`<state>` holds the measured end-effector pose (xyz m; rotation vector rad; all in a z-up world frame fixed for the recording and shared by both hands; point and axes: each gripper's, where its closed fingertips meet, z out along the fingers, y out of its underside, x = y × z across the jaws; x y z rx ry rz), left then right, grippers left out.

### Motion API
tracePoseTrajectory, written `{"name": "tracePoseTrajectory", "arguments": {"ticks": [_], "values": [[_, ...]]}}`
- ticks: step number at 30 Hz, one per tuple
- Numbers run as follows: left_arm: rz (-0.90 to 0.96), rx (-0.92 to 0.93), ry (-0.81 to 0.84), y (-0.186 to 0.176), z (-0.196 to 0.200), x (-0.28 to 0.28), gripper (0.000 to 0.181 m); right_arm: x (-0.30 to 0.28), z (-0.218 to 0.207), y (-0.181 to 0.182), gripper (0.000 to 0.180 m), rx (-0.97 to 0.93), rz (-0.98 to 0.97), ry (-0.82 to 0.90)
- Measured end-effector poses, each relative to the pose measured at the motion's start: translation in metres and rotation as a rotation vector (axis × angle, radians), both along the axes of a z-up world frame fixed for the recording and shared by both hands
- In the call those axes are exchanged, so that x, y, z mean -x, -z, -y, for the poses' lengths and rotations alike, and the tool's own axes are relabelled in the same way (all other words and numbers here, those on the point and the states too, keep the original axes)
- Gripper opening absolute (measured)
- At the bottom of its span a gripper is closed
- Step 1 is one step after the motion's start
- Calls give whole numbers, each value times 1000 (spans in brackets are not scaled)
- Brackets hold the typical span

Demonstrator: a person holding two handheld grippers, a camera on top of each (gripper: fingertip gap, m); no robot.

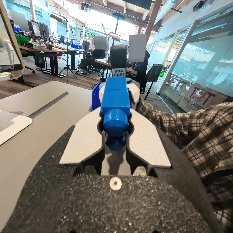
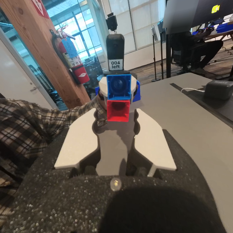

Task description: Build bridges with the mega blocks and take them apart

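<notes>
Blue block [image 1: 115,100] pinched in my left gripper [image 1: 115,121]; right gripper [image 2: 116,121] spread before red block [image 2: 117,111]. I'd close squarely, then pull straight.

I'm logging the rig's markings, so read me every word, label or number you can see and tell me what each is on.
I can't read writing out, but these things bear it:
White label, centre of the left wrist view: legible.
Second white label, centre of the right wrist view: legible.
Cardboard boxes behind the glass: large print.
Red sign, top left: cut off.
Fire extinguisher: small labels, mostly too small to read.
</notes>
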<state>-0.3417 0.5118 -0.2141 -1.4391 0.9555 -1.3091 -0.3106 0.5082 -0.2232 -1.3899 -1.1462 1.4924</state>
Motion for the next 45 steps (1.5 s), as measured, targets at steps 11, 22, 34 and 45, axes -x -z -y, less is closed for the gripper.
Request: {"name": "tracePoseTrajectory", "arguments": {"ticks": [11, 22, 34, 45], "values": [[-45, 24, 82, 12, 9, -7, 36, 1, 7, 15, 32, -25, 136, -30], [-51, 50, 55, 7, 7, -6, 36, -1, 3, 10, 39, -54, 51, -48], [-54, 77, 111, 13, 14, -15, 36, 11, 12, 0, 38, 72, -50, -116], [-50, 90, 103, 16, 11, -13, 36, 16, 10, 11, 37, 31, 9, -82]]}}
